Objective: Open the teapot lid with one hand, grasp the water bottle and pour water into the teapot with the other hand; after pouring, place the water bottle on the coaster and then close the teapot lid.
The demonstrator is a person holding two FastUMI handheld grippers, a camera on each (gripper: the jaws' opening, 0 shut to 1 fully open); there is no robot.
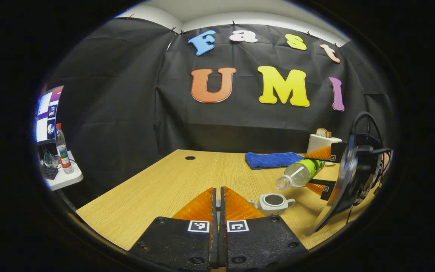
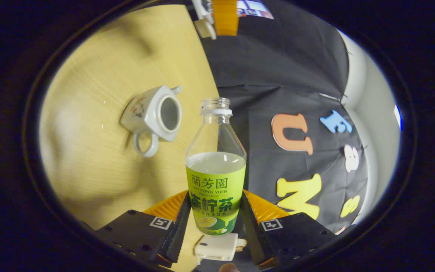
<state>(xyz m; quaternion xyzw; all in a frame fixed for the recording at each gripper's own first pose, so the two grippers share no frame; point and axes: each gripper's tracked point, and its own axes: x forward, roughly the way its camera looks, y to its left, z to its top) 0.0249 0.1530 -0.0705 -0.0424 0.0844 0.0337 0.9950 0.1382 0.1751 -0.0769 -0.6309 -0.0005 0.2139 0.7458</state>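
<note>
Lid off teapot point(image 1: 274, 203) | my right tongs point(image 2: 215, 211) clamped on tipped bottle point(image 2: 215, 177), pouring pending | my left tongs point(image 1: 218, 202) together | coaster, lid left.

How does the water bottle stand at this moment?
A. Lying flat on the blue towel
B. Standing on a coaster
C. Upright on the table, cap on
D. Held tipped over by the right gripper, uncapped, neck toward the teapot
D: the right gripper clamps the water bottle, tilted with its open neck above the lidless teapot.

Water bottle point(image 1: 301, 173) tilts above teapot point(image 1: 274, 203) on table point(image 1: 157, 189), towel point(image 1: 272, 160) behind.
</note>
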